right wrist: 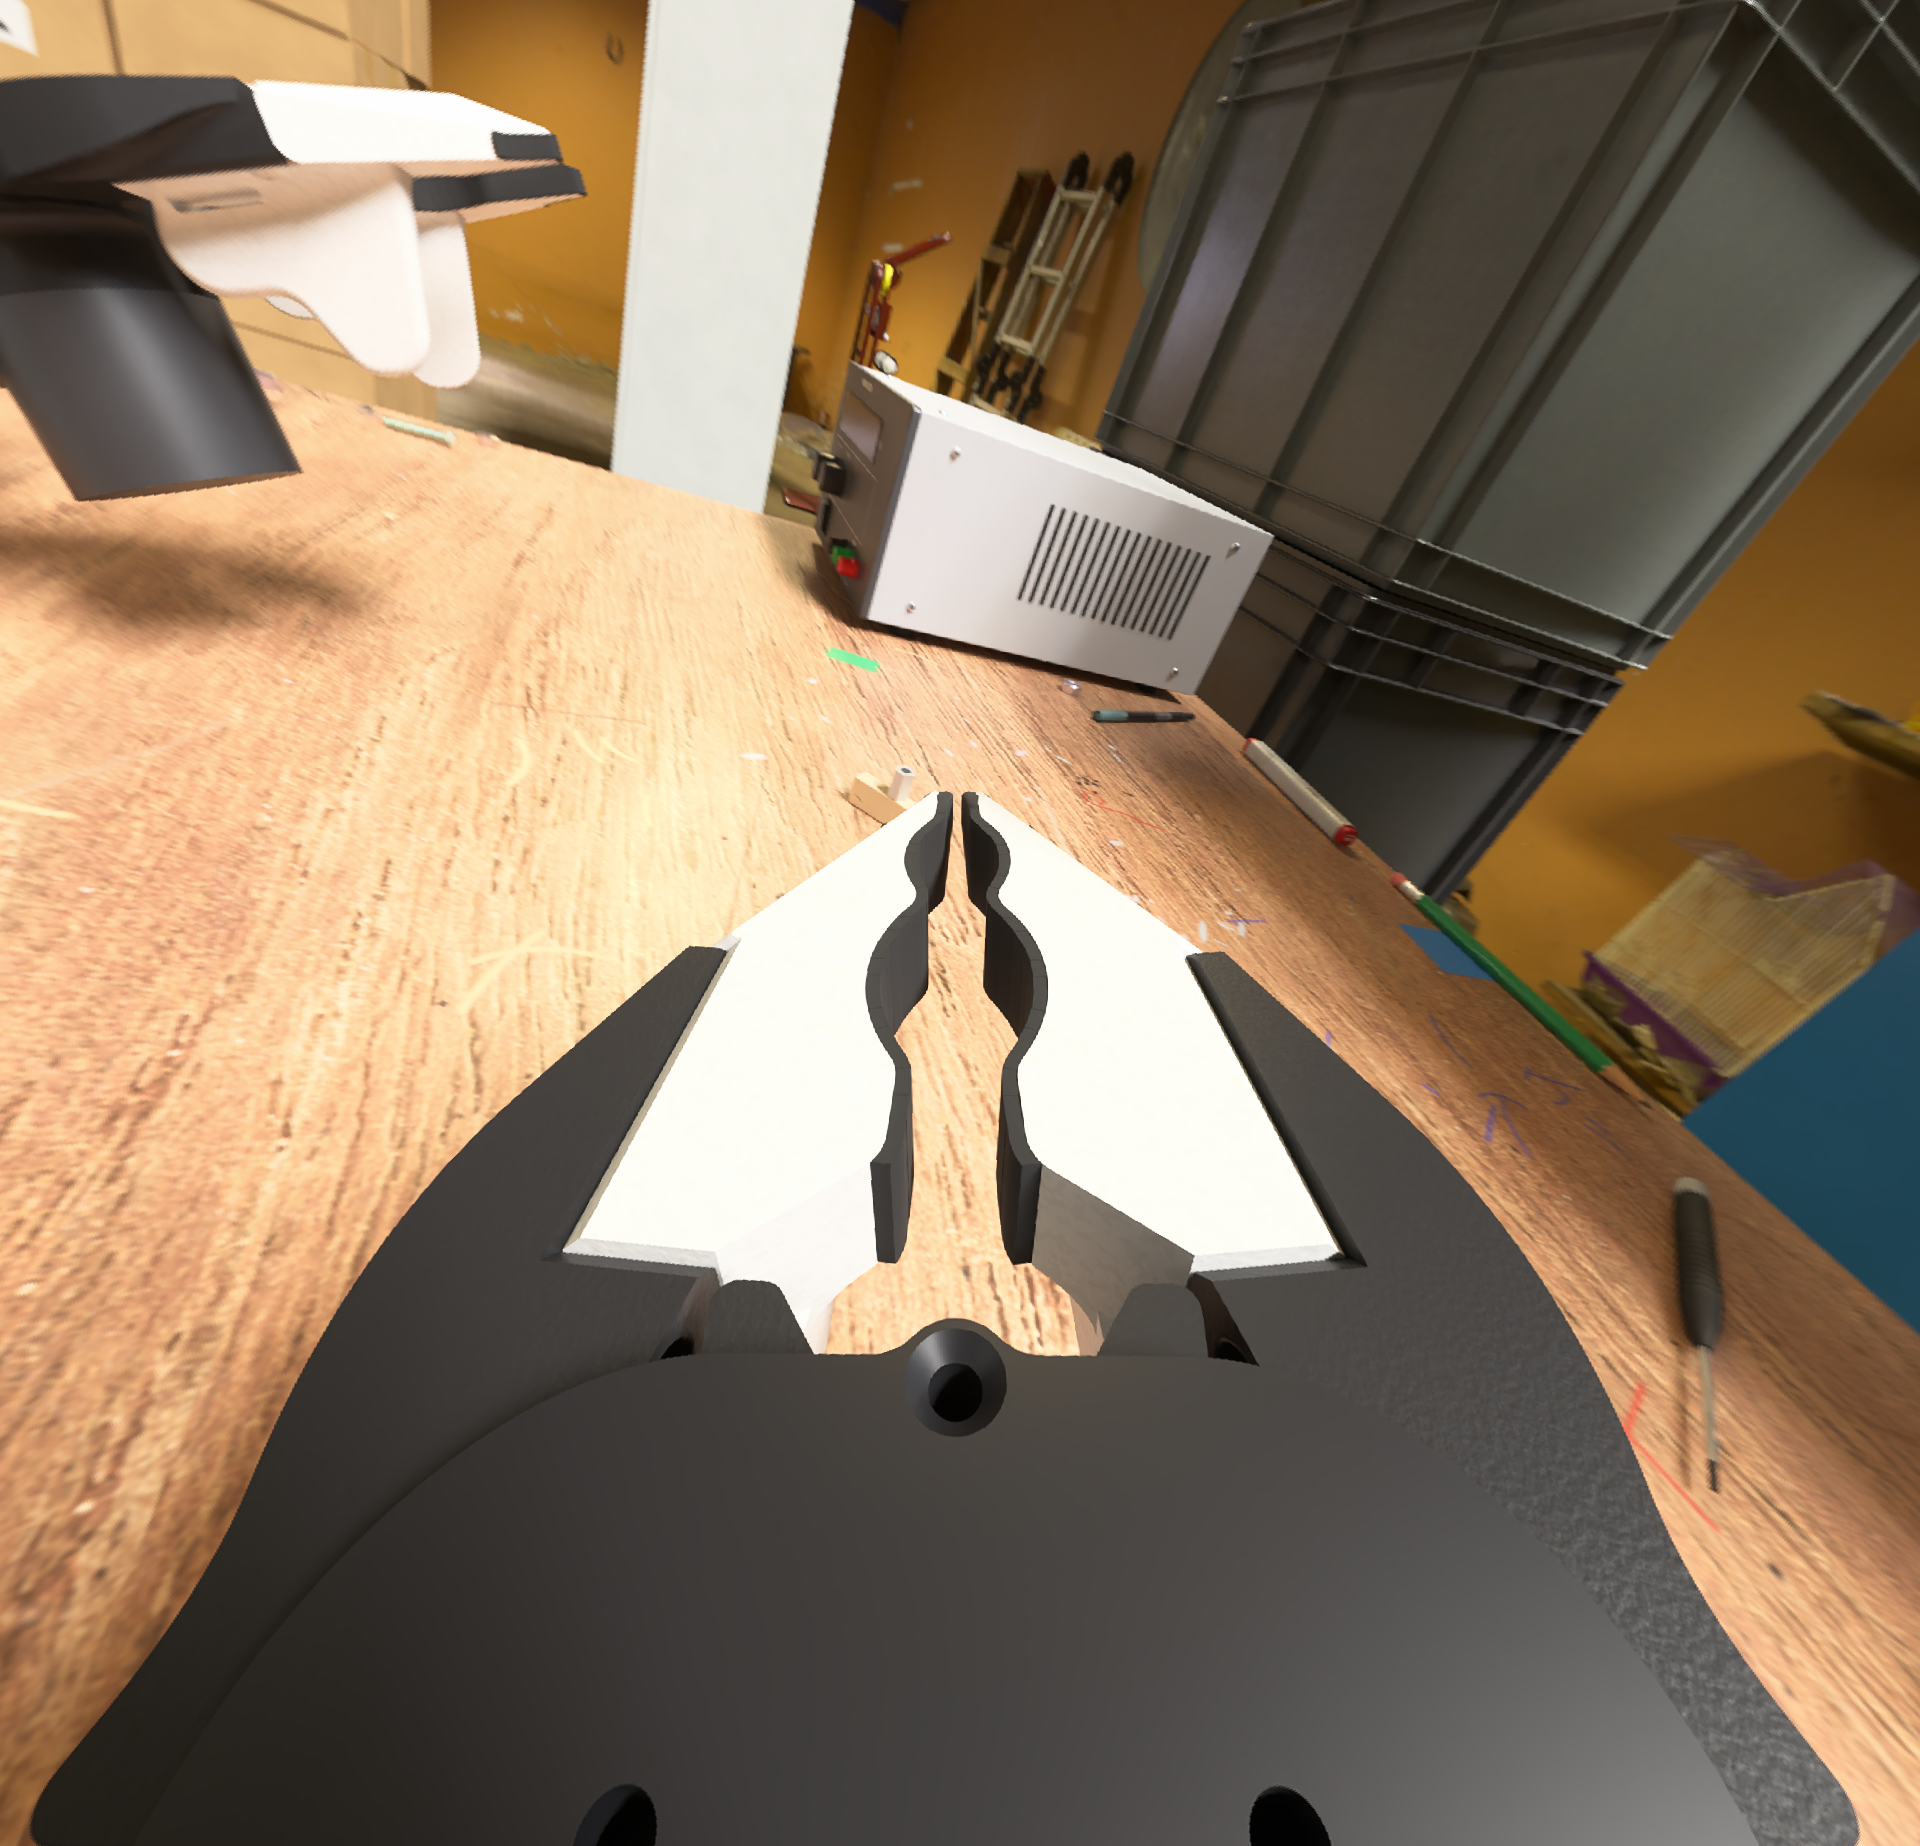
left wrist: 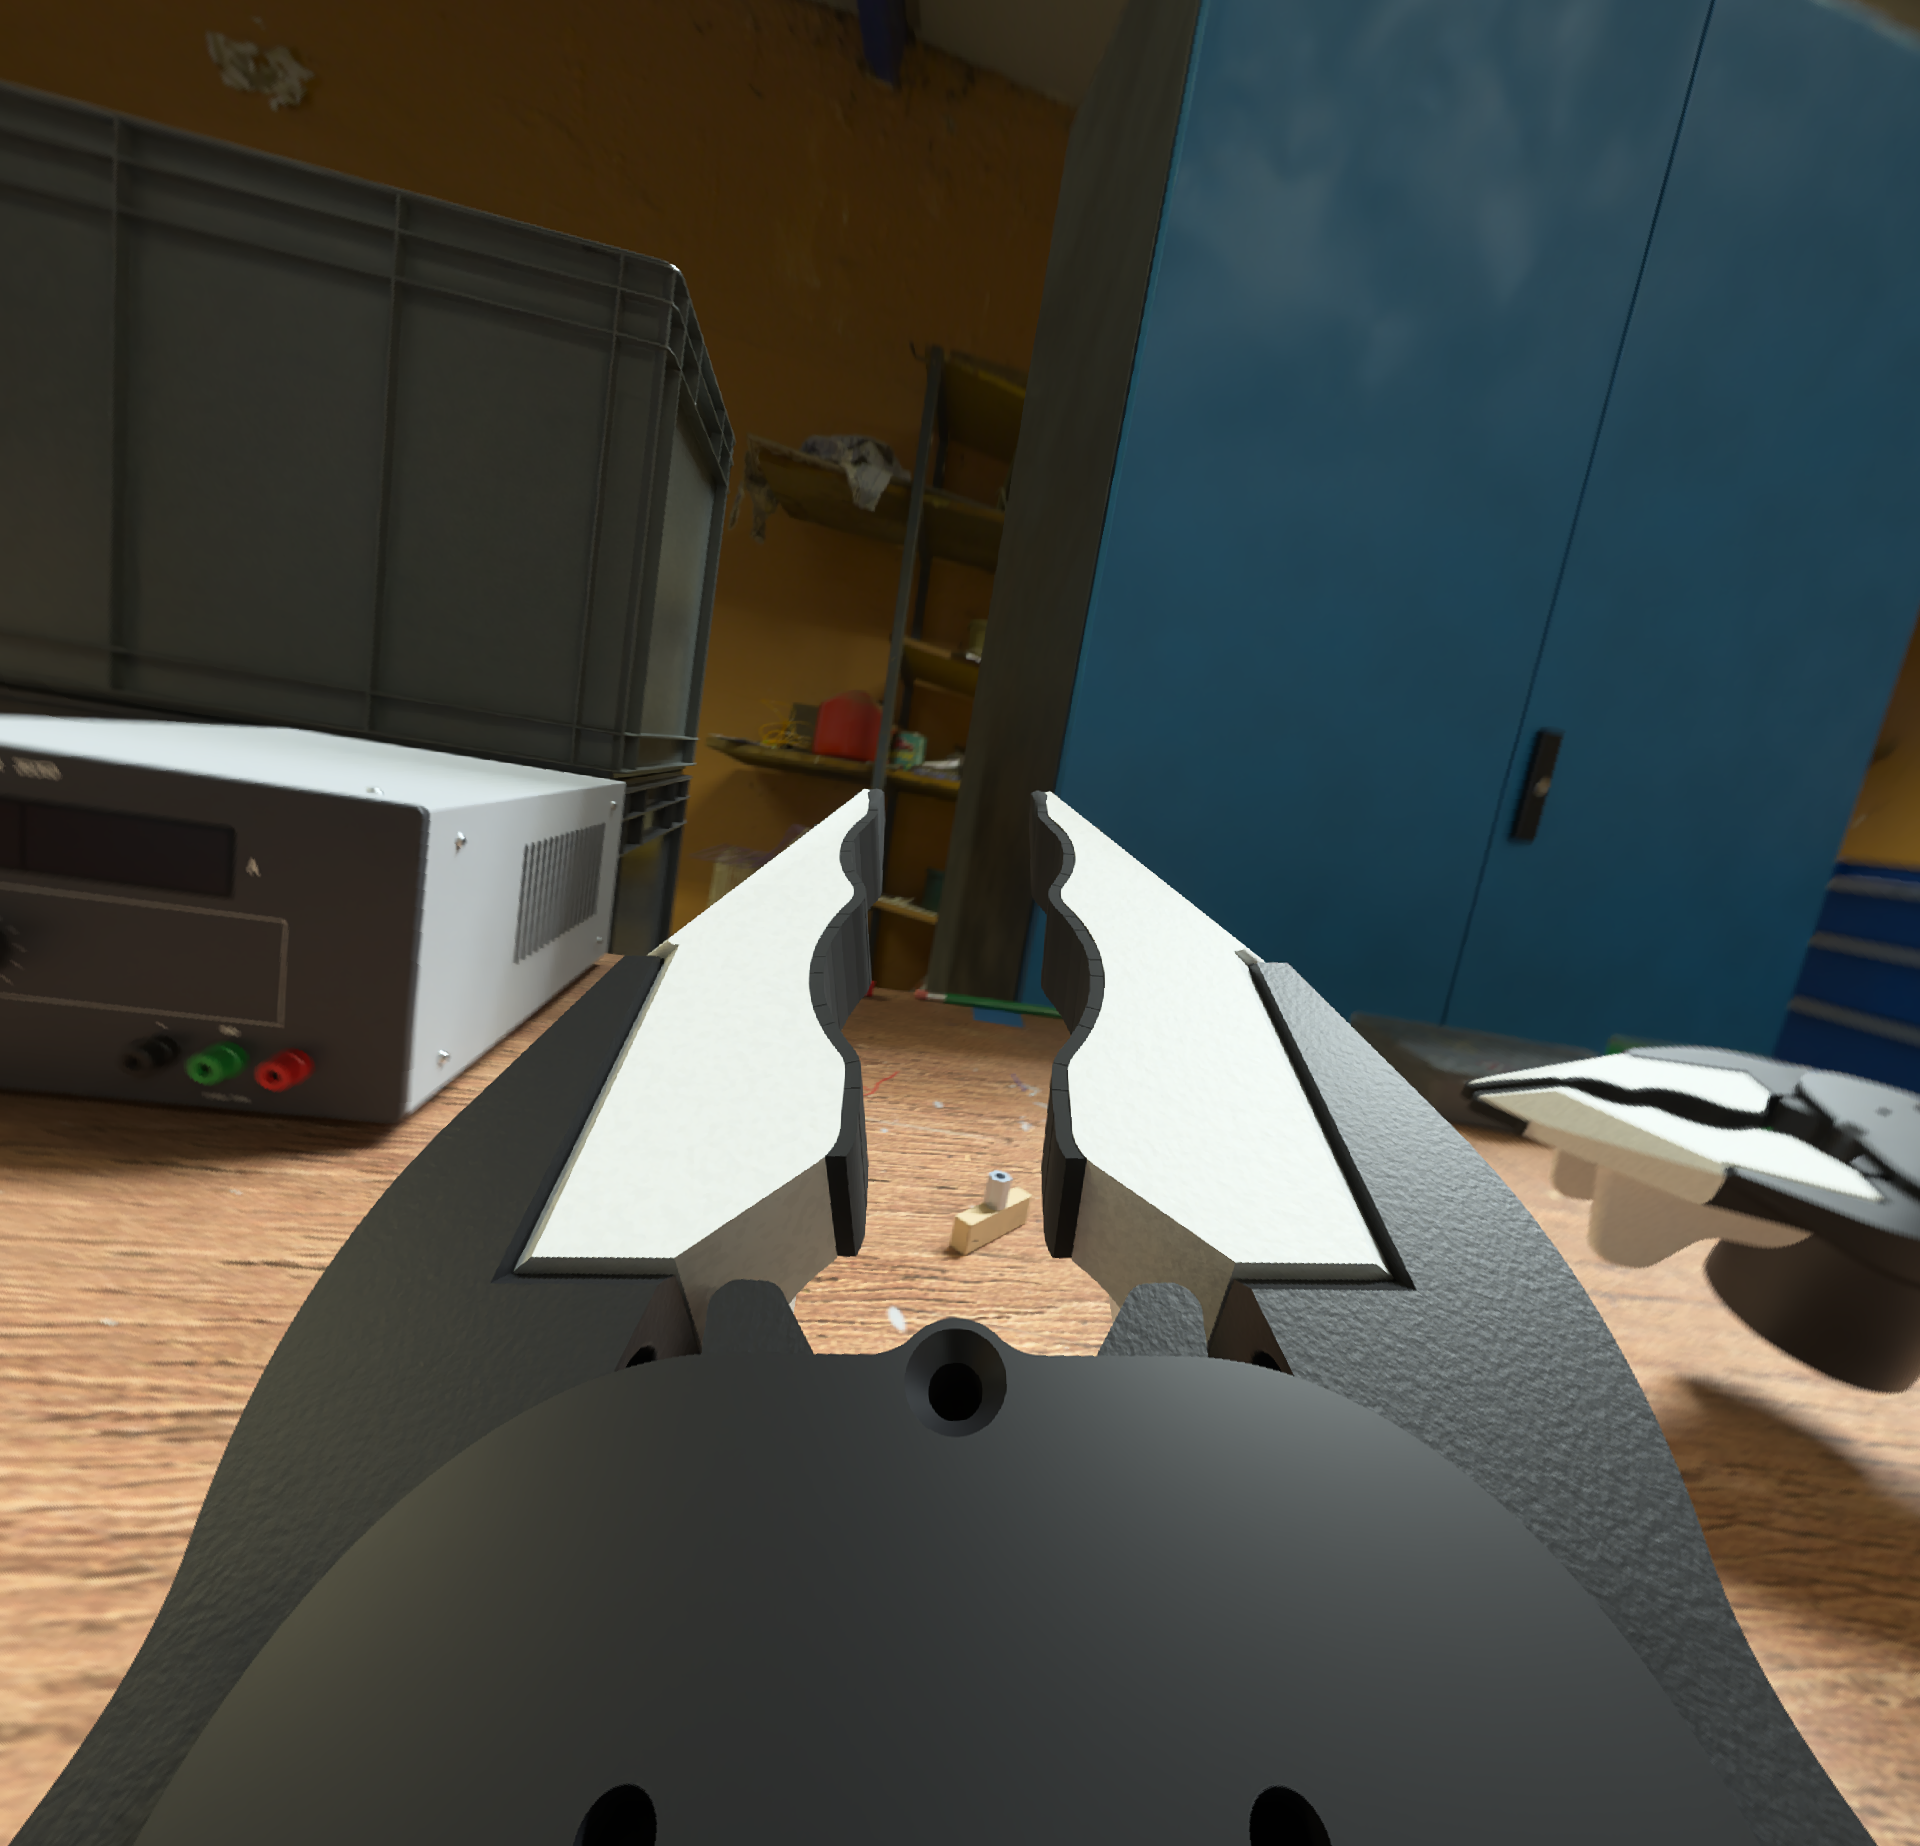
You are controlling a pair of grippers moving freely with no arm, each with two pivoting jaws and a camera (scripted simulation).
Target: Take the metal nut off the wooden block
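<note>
One small metal nut (left wrist: 998,1189) stands upright on a pale wooden block (left wrist: 988,1225), a pale grey cylinder with a dark bore at its top; its threads and any flats are too small to make out. The block is a short light-coloured bar lying flat on the wooden counter (left wrist: 312,1381), well in from every edge. In the right wrist view the nut (right wrist: 901,782) and block (right wrist: 878,797) sit just beyond the fingertips, and the right gripper's left finger covers the block's near end.

Left gripper (left wrist: 956,809) hangs above the counter with its jaws apart and nothing between them; the block shows through the gap, lower down and farther off. Right gripper (right wrist: 956,807) has its fingers drawn nearly together, a thin slit between the tips, gripping nothing. Each gripper is cut off by the frame edge in the other's view.

Toward the counter's far edge stands a white power supply (left wrist: 312,913) with a grey crate (left wrist: 364,466) behind it, the crate's top cropped. Along the right edge in the right wrist view lie a dark pen (right wrist: 1143,718), a white marker (right wrist: 1299,790), a green pencil (right wrist: 1507,975) and a small screwdriver (right wrist: 1699,1308). A blue cabinet (left wrist: 1455,446) rises beyond the counter.
</note>
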